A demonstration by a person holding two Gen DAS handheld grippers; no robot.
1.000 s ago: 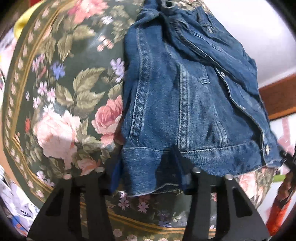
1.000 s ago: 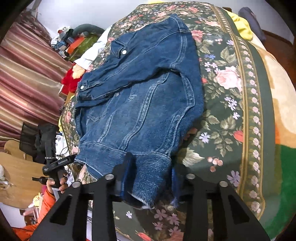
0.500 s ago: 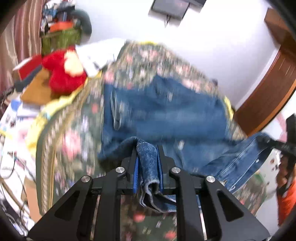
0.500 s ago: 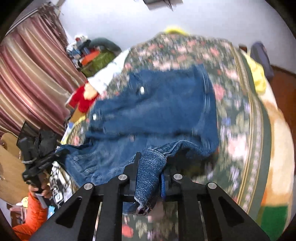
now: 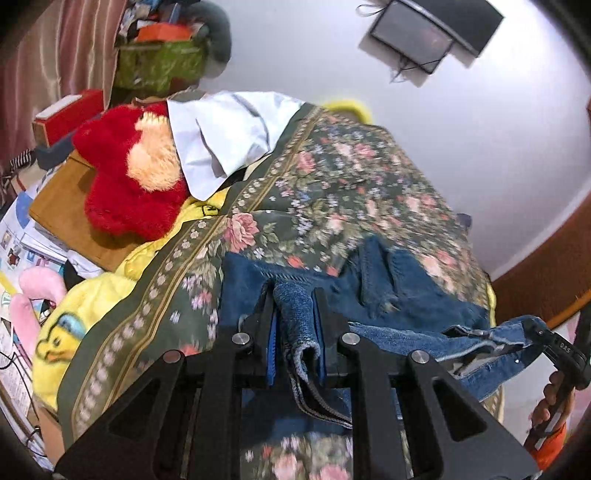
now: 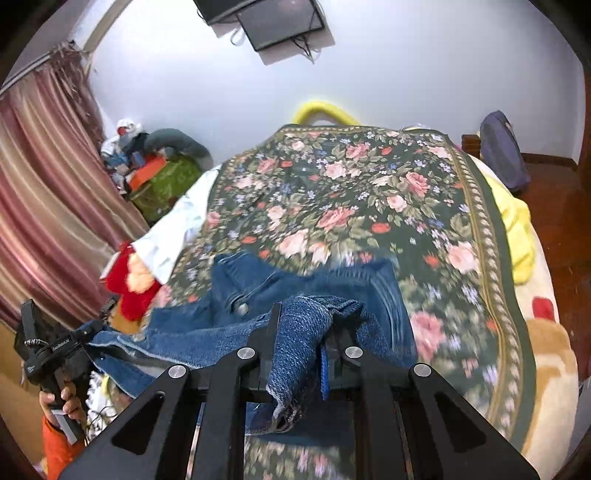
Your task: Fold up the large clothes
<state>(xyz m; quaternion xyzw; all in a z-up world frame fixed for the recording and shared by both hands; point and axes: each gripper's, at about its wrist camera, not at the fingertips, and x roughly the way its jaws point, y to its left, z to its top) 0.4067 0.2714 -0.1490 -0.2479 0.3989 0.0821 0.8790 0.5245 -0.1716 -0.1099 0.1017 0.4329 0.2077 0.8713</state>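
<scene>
A blue denim jacket [image 5: 399,295] lies on the floral bedspread [image 5: 332,184], lifted at its near hem. My left gripper [image 5: 295,295] is shut on a fold of the jacket's hem, which hangs between its fingers. In the right wrist view my right gripper [image 6: 303,314] is shut on another bunch of the jacket [image 6: 303,291] hem. The denim stretches from it to the left gripper [image 6: 55,350], seen at the left edge. The right gripper [image 5: 561,350] shows at the right edge of the left wrist view. The jacket's far part is bunched and blurred.
The floral bedspread [image 6: 351,206] covers the bed. A red plush toy [image 5: 129,184], a white cloth [image 5: 229,136] and a yellow duck blanket [image 5: 92,306] lie at the bed's left side. A striped curtain [image 6: 48,192] and clutter stand left; a wall screen [image 6: 280,22] hangs behind.
Both grippers closed on the jacket's near hem and lifted it. They have moved up and toward the far side of the bed, so the jacket is doubling over itself.
</scene>
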